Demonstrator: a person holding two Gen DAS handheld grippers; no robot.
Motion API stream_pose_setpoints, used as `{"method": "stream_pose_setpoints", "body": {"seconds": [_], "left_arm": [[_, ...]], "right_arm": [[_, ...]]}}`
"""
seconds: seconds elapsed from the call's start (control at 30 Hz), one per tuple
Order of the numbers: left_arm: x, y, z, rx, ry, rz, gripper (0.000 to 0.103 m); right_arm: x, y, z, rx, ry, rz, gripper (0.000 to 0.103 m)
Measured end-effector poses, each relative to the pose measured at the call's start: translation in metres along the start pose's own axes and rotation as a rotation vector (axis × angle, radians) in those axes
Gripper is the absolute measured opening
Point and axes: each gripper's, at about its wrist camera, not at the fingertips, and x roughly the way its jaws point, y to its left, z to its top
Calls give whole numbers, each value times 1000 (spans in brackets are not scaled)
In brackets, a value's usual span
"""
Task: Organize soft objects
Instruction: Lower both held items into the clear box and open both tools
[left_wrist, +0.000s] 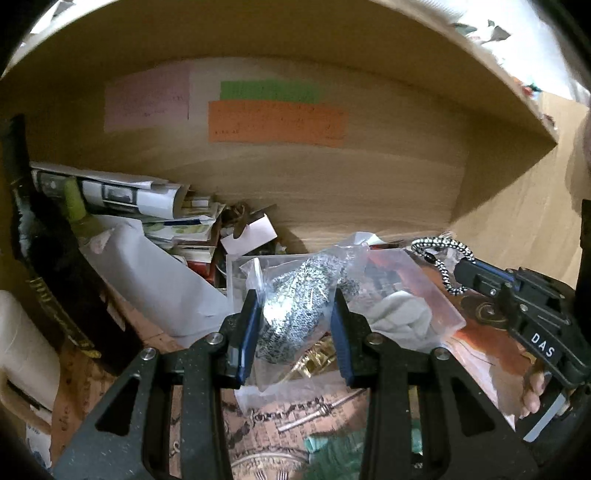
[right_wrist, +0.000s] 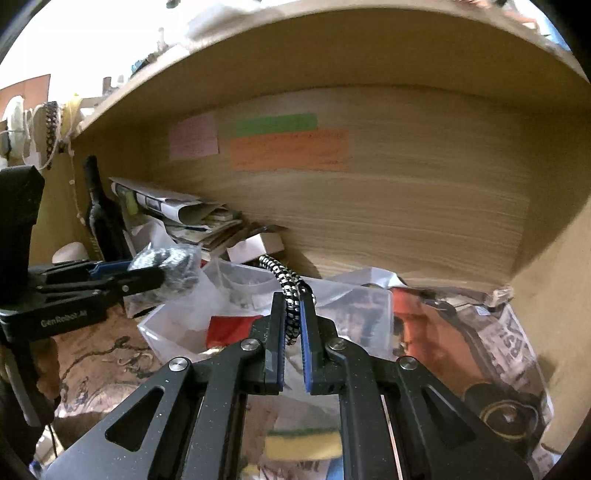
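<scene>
My left gripper is shut on a clear plastic bag holding a speckled black-and-white knitted item, held above a clear plastic bin. It also shows at the left of the right wrist view. My right gripper is shut on a black-and-white braided cord, which loops up past the fingertips. That cord and the right gripper show at the right of the left wrist view. White soft cloth lies in the bin.
A wooden shelf back wall carries pink, green and orange notes. A paper pile and a dark bottle stand at the left. A printed bag lies right. A yellow-green sponge lies below.
</scene>
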Motion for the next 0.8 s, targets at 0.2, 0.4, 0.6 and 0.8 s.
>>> {"method": "stream_pose_setpoints", "body": {"seconds": [0.2, 0.4, 0.6, 0.8], "left_arm": [[38, -3, 2, 3, 85, -9, 36], [75, -9, -3, 23, 178, -7, 36], [98, -15, -10, 47, 232, -7, 36], [110, -21, -14, 63, 257, 2, 39]], "right_arm": [[32, 2, 0, -11, 71, -3, 7], [66, -2, -8, -19, 159, -35, 7], [86, -7, -18, -29, 226, -54, 7], [92, -8, -21, -37, 254, -56, 7]]}}
